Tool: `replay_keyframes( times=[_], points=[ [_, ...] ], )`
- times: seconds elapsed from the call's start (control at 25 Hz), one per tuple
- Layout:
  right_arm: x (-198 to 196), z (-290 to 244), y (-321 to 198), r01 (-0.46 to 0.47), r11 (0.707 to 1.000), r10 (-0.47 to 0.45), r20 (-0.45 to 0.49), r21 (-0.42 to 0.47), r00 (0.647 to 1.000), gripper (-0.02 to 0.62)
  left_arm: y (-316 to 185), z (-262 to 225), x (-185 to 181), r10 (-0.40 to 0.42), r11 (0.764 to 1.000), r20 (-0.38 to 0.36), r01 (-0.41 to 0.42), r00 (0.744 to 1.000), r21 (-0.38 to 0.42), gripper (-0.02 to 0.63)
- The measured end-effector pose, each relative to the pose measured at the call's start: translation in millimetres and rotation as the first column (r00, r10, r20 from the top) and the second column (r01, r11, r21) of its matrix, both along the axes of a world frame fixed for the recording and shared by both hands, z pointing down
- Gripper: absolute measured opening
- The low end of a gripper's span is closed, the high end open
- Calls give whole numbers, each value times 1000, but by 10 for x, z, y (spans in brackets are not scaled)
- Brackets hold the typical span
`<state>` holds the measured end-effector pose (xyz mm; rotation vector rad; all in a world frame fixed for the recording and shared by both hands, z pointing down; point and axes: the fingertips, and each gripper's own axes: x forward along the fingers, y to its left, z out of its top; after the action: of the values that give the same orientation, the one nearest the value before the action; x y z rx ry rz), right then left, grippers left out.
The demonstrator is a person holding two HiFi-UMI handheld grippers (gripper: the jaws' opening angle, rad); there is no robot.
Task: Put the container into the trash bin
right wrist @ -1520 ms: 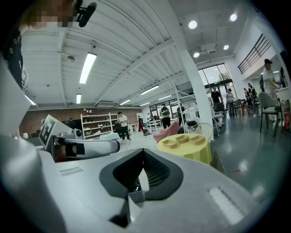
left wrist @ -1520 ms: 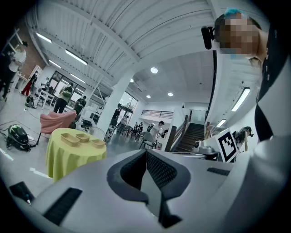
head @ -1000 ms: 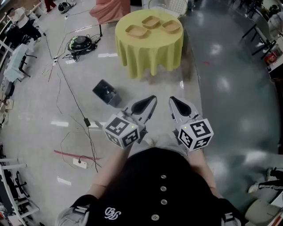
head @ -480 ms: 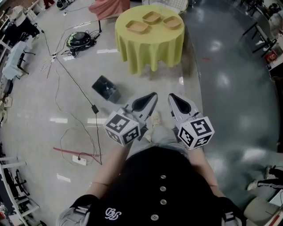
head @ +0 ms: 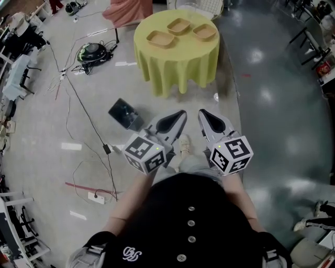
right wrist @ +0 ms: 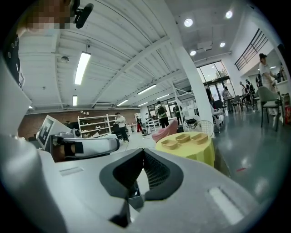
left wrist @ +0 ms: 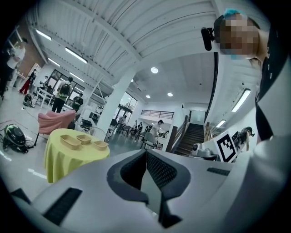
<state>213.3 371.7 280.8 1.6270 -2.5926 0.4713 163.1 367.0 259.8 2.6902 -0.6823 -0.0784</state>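
Three tan containers (head: 161,38) (head: 179,25) (head: 204,32) lie on a round table with a yellow cloth (head: 178,68) ahead of me. The left gripper view shows them as container (left wrist: 70,141) and its two neighbours; the right gripper view shows them around container (right wrist: 183,138). A black trash bin (head: 124,113) stands on the floor, left of my grippers. My left gripper (head: 181,113) (left wrist: 145,152) and right gripper (head: 201,113) (right wrist: 143,151) are held side by side at waist height, well short of the table. Both are shut and hold nothing.
Cables (head: 86,118) trail over the floor at left, ending at a power strip (head: 95,197). A green-and-black device (head: 94,51) and a pink-draped object (head: 128,11) sit left of the table. A white wire chair (head: 201,6) stands behind it. People and tables fill the far hall.
Both grippers have been carried a little forward toward the table, still shut and side by side. A shoe has stepped into view between them.
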Motion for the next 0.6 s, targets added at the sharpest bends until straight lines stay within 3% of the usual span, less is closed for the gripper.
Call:
replay_keyframes(
  times=[0.6],
  points=[
    [358, -10, -1664, 74, 997, -74, -5, -22, 997, 3, -1656, -22, 274, -86, 996, -13, 86, 996, -27, 12]
  ],
)
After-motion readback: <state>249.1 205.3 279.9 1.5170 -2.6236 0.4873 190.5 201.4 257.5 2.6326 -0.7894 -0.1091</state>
